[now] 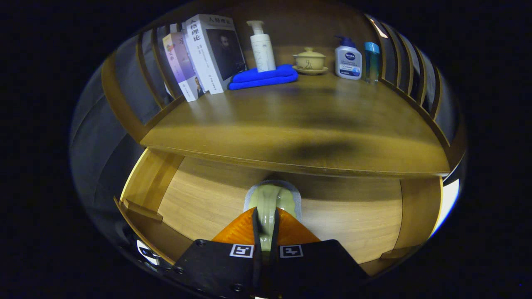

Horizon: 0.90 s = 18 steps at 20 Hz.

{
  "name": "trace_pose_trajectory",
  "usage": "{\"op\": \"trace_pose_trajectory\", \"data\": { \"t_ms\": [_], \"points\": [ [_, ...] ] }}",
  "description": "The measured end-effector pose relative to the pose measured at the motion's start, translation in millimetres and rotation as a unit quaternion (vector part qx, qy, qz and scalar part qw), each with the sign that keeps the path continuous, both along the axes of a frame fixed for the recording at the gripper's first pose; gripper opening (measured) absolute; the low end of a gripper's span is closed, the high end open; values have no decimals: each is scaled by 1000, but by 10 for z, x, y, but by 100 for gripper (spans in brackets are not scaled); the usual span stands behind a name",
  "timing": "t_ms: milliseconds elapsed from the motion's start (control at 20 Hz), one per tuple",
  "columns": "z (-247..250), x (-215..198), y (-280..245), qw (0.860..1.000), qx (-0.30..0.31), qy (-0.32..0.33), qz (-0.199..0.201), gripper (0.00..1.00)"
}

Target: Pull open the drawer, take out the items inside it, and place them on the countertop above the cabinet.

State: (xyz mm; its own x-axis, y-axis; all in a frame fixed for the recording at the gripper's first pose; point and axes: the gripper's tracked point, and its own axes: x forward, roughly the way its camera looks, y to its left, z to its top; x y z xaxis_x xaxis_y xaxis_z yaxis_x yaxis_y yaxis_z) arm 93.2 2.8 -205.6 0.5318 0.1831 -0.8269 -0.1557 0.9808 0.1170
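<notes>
With the drawer already pulled out under me, I log this from the fingers outward.

Gripper: my gripper [266, 224] points down into the drawer; fingers [239, 230] nearly together, both pressing on a thin pale green item from either side.
Held item: pale green item [270, 199], narrow edge pinched between the fingers, wider rounded part sticking out just ahead of them, over the drawer floor. I can't tell what it is, or whether it touches the floor.
Drawer: drawer [208, 199] open, light wood floor, side walls left and right of the fingers; I see nothing else on the visible floor.
Countertop: countertop [299, 124] directly above the drawer, beyond the fingers, darker wood, front and middle bare, a soft shadow near its front edge.
Blue cloth: folded blue cloth [263, 77] lying flat at the back of the countertop, left of centre.
Books: books [203, 56] standing just left of the cloth, leaning, one touching the cloth end.
White pump bottle: white pump bottle [262, 45] upright right behind the cloth.
Lidded cup: yellowish lidded cup [309, 60] on a saucer, just right of the cloth.
Lotion bottle: white bottle with blue pump [348, 58] right of the cup.
Teal bottle: teal bottle [371, 61] just beside the lotion bottle.
Rails: slatted wooden rails [409, 74] along both sides of the countertop.
</notes>
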Motion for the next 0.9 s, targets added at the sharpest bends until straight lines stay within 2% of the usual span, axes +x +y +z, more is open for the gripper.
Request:
{"op": "trace_pose_trajectory", "data": {
  "t_ms": [450,700,900],
  "points": [
    [291,-153,366,998,5,-27,65,9],
    [598,-150,545,995,24,-53,81,9],
    [895,-70,604,993,42,-79,79,9]
  ]
}}
